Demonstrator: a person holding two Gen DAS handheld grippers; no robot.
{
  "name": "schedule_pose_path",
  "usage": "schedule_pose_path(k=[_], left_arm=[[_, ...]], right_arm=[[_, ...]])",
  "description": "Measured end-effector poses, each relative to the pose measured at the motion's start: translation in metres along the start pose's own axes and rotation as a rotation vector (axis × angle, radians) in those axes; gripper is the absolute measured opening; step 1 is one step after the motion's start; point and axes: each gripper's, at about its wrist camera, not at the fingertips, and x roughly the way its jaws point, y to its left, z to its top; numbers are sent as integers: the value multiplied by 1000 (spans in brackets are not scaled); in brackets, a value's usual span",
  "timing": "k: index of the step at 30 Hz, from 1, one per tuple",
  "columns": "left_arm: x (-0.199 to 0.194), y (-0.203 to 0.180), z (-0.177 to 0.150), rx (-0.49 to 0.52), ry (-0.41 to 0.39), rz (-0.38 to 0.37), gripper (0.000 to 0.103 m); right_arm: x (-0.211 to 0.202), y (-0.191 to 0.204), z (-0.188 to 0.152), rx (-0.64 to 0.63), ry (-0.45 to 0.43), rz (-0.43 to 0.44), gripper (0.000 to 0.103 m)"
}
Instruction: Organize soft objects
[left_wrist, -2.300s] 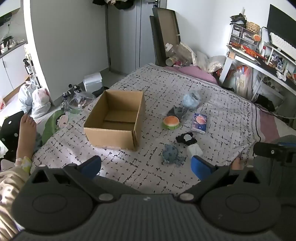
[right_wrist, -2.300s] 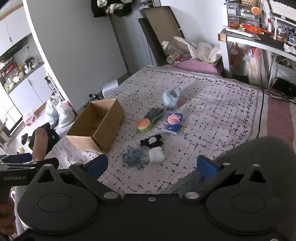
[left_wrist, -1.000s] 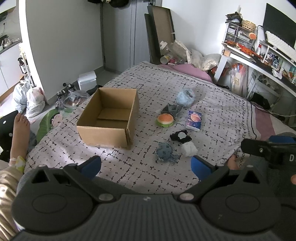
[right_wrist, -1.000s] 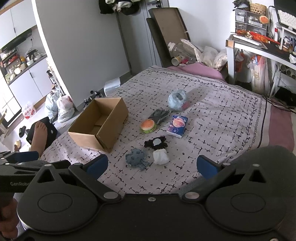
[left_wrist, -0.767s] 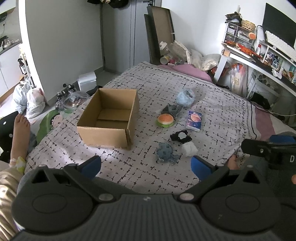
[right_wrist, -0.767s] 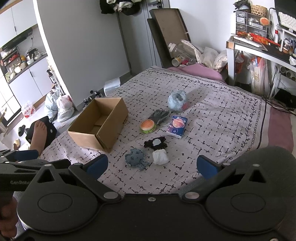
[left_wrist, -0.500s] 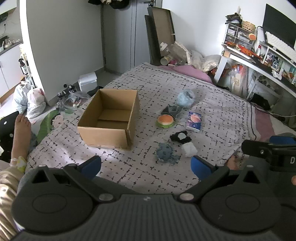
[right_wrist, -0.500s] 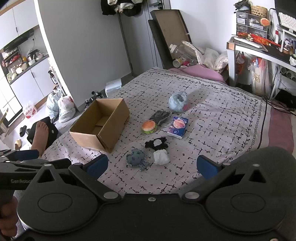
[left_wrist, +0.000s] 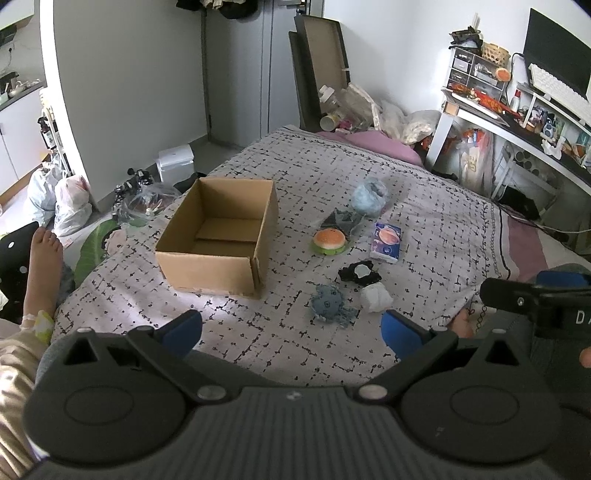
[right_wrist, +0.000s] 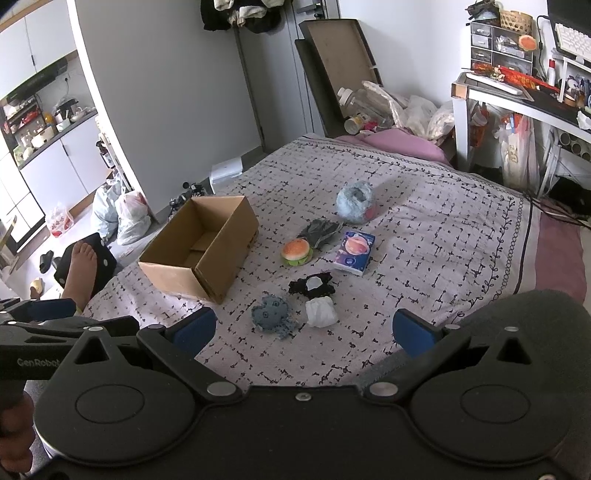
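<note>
Both tongs hang spread wide over the near edge of the bed (left_wrist: 424, 206), gripping nothing: the left tongs (left_wrist: 291, 328) and the right tongs (right_wrist: 301, 330) each show blue pads well apart. Nearest on the patterned cover lie a blue octopus toy (right_wrist: 272, 314) and, just beside it, a white wad (right_wrist: 320, 313). Touching the wad's far side is a black cloth (right_wrist: 312, 286). Left of these stands an open box (left_wrist: 221, 236), upright. Farther on sit a burger toy (right_wrist: 296, 251), a dark glove (right_wrist: 319, 232) touching it behind, and a tissue pack (right_wrist: 353, 252) to the right. Farthest is a fluffy blue ball (right_wrist: 356, 203).
</note>
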Motion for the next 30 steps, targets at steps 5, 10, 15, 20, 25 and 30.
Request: schedule_pose_path(k=[5, 10, 15, 20, 25, 30], left_arm=[[0, 0, 0, 0, 2, -1, 102], [0, 0, -1, 2, 0, -3, 102], [0, 0, -1, -1, -1, -4, 102], [0, 1, 0, -8, -2, 0, 102], [1, 1, 3, -10, -4, 0, 102], [5, -1, 5, -3, -6, 6, 102]], right_arm=[[0, 1, 0, 0, -1, 2, 103], [1, 3, -1, -5, 0, 2, 103], [1, 3, -1, -4, 4, 8, 103], [1, 3, -1, -2, 4, 13, 103], [1, -1, 0, 10, -22, 26, 103], [3, -10, 2, 36, -37, 38, 103]])
